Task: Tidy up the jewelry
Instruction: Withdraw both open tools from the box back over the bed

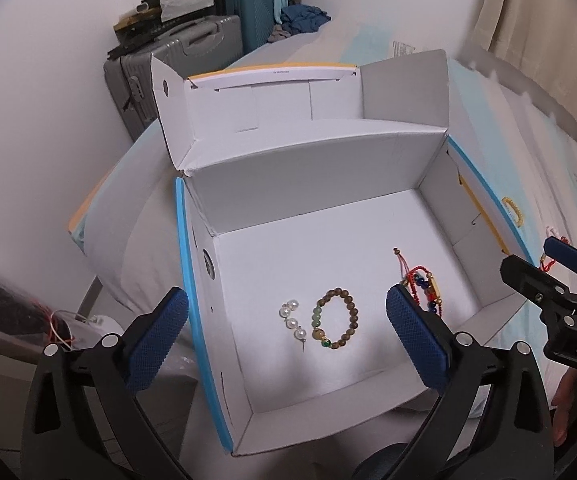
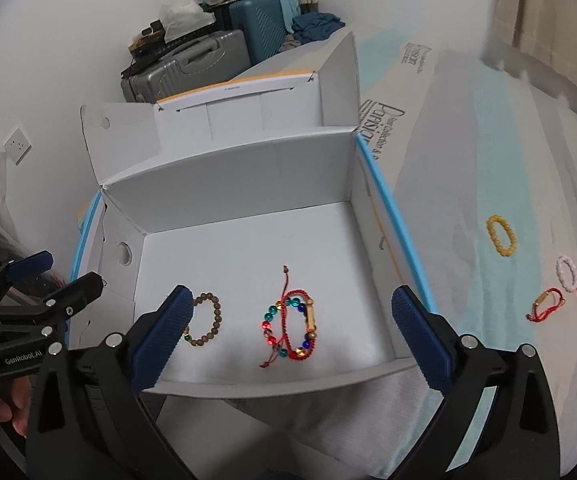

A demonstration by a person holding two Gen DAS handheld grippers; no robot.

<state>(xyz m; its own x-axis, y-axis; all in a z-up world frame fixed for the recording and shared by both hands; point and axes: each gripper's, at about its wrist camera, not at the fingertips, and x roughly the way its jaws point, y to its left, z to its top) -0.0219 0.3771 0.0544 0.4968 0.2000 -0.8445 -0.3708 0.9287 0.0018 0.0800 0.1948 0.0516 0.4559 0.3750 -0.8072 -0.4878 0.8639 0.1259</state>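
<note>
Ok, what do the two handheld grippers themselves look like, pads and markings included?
Both match: black angular frames with silver round fasteners, each finger ending in a blue pad with a fine gridded texture. The left gripper reads "GenRobot.AI" along its body in the right wrist view; the right gripper shows "DAS" lettering in the left wrist view. No cables or sleeves visible.

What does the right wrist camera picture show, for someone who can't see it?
An open white box holds a wooden bead bracelet and a colourful red-cord bracelet. The right hand-held gripper is open above them. Four more bracelets lie on the bed outside.
</note>
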